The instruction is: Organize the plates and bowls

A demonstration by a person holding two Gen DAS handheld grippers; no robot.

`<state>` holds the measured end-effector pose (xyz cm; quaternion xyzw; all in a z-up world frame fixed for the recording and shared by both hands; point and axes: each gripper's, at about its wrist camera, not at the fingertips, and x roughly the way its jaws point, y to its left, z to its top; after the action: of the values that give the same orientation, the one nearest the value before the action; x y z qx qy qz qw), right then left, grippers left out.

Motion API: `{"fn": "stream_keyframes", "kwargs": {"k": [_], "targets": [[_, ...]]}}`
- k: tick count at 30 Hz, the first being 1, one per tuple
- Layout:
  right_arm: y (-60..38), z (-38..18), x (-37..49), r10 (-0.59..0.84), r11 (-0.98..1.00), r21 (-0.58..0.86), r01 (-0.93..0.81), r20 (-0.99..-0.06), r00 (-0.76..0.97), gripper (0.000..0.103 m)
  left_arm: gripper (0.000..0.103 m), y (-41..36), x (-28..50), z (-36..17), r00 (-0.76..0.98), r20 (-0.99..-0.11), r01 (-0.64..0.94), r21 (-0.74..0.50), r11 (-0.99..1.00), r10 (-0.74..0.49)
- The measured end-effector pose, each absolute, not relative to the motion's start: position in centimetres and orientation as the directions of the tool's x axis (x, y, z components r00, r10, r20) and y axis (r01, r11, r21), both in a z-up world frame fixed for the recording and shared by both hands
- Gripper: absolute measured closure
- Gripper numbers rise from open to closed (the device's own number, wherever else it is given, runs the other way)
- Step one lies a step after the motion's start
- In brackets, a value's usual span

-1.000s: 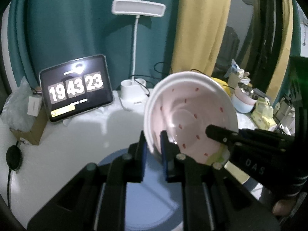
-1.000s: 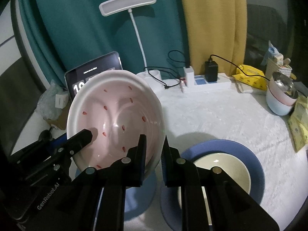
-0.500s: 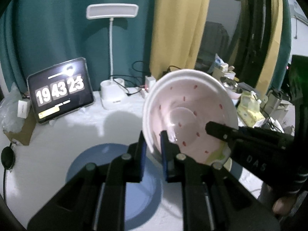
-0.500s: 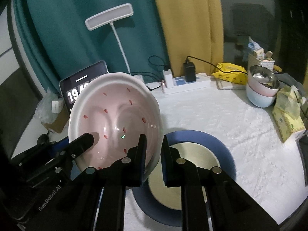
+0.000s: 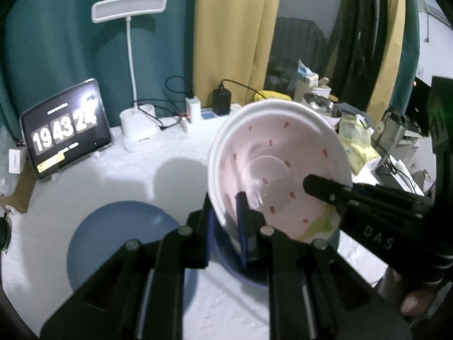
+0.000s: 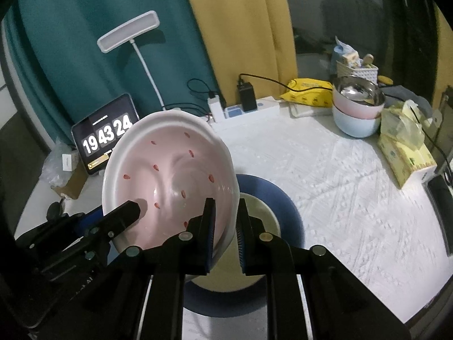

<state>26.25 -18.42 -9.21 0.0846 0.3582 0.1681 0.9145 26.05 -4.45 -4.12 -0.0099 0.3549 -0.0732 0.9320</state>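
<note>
A pink bowl with red specks point(image 5: 279, 167) point(image 6: 170, 175) hangs tilted above the table, held by both grippers. My left gripper point(image 5: 226, 226) is shut on its near rim. My right gripper point(image 6: 225, 226) is shut on the opposite rim. Under the bowl lies a blue plate point(image 6: 280, 198) with a cream plate point(image 6: 263, 212) on it. A second blue plate point(image 5: 113, 235) lies bare on the white tablecloth to the left.
A tablet clock point(image 5: 65, 133), a white desk lamp point(image 5: 130, 8) and a power strip point(image 6: 246, 107) stand at the back. Stacked bowls point(image 6: 356, 107), a yellow pack point(image 6: 308, 90) and a tissue box point(image 6: 405, 153) sit at the right.
Both grippers have carried the pink bowl rightward, from over the bare blue plate to over the blue plate with the cream plate. The bowl tilts more.
</note>
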Motion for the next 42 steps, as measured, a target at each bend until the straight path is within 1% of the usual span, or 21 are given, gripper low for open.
{"fn": "stream_keyframes", "kwargs": {"k": [13, 26, 32, 35, 39, 41, 42], "targets": [[-19.9, -12.1, 27.0, 0.345, 0.938, 0.266, -0.221, -0.676, 0.651, 0.088, 0.088, -6.7, 26.9, -6.7, 0.690, -0.708, 0.148, -0.066, 0.987, -0.151], [-19.9, -13.8, 27.7, 0.327, 0.945, 0.244, -0.217, -0.716, 0.616, 0.088, 0.087, -7.0, 27.6, -8.9, 0.643, -0.749, 0.145, -0.081, 0.986, -0.156], [-19.4, -13.7, 27.8, 0.301, 0.953, 0.209, -0.218, -0.725, 0.620, 0.079, 0.085, -7.2, 27.6, -9.6, 0.629, -0.761, 0.150, -0.085, 0.985, -0.161], [-19.1, -13.9, 27.7, 0.291, 0.955, 0.180, -0.236, -0.727, 0.623, 0.078, 0.085, -7.2, 27.3, -9.8, 0.634, -0.756, 0.160, -0.080, 0.984, -0.165], [-18.9, -13.9, 27.8, 0.270, 0.960, 0.152, -0.236, -0.732, 0.626, 0.078, 0.084, -6.9, 27.4, -9.6, 0.641, -0.755, 0.141, -0.058, 0.988, -0.135], [-18.9, -13.9, 27.9, 0.281, 0.957, 0.162, -0.242, -0.730, 0.623, 0.076, 0.079, -6.5, 27.5, -9.6, 0.637, -0.760, 0.122, -0.064, 0.990, -0.128], [-18.8, -13.9, 27.9, 0.281, 0.957, 0.161, -0.243, -0.731, 0.622, 0.076, 0.079, -6.2, 27.6, -9.6, 0.636, -0.760, 0.116, -0.078, 0.990, -0.134]]}}
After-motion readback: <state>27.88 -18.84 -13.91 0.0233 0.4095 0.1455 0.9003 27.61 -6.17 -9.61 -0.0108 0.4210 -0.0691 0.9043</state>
